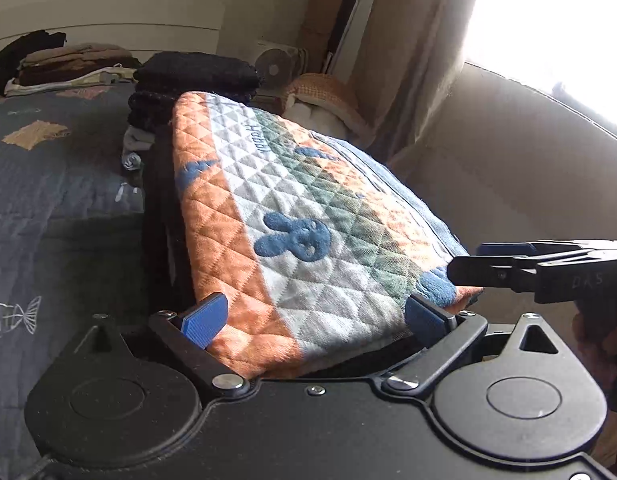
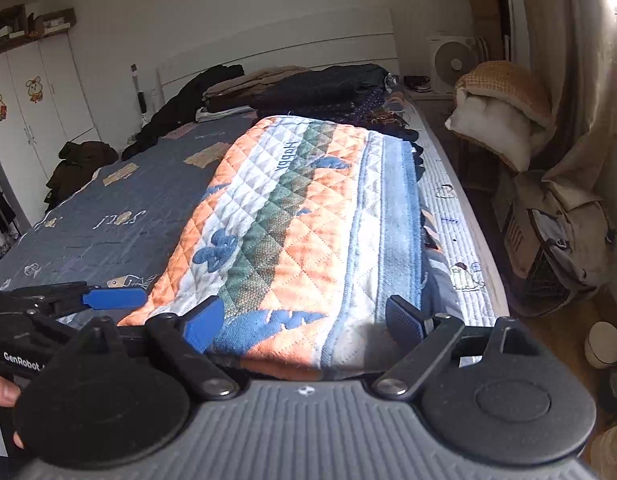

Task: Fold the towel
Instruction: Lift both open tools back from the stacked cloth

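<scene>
Left gripper (image 1: 316,314) stands spread wide over the near edge of the towel (image 1: 292,216), which lies on the bed (image 1: 48,184). Right-wrist view: right gripper (image 2: 304,320) is spread too, straddling the towel's near end. Quilted cloth looks soft, thick, light; its near corners seem the best hold.

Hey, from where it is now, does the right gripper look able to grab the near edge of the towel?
Probably yes. The right gripper is open, and the towel's near edge already lies between its fingers on the bed. Nothing sits in the gap; the left gripper stays off to the side.
</scene>
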A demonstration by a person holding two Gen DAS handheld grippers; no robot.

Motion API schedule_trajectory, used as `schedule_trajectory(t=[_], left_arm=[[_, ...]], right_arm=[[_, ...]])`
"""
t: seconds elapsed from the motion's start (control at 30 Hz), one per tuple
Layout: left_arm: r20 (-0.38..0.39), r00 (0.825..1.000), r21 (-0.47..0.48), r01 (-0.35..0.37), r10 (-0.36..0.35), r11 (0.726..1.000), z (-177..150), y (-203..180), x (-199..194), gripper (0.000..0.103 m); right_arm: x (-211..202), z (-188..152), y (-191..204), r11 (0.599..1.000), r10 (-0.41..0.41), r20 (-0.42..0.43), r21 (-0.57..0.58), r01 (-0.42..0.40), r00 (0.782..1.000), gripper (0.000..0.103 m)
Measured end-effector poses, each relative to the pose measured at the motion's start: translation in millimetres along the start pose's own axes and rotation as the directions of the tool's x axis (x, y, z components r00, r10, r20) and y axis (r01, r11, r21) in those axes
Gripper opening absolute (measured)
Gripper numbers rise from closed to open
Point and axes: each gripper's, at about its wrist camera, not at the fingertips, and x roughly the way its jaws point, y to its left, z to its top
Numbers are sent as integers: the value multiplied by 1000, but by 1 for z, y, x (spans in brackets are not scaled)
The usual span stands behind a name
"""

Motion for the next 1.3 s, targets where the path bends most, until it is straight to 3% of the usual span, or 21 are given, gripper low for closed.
schedule_trajectory(t=[0.2,0.47,0.57,0.73,1.03,1.3], left_arm=[[16,998,64,-62,61,996,23,-2,-17,100],[12,996,159,-89,88,983,37,-6,-24,103],[11,997,147,-76,75,986,40,-2,-26,103],[19,993,170,-121,120,978,42,1,-33,103],[-75,981,148,-165,178,975,61,3,-50,103],[-94,976,143,-183,197,973,78,-16,-76,103]], right_arm=[[-17,2,10,999,-54,12,2,54,998,87],[-24,9,25,995,-96,20,35,95,995,87],[-26,13,32,994,-105,22,23,104,994,87],[-31,17,40,994,-109,35,33,108,993,87],[-56,31,58,994,-107,32,34,106,994,87],[-71,50,69,993,-120,16,-3,120,993,87]])
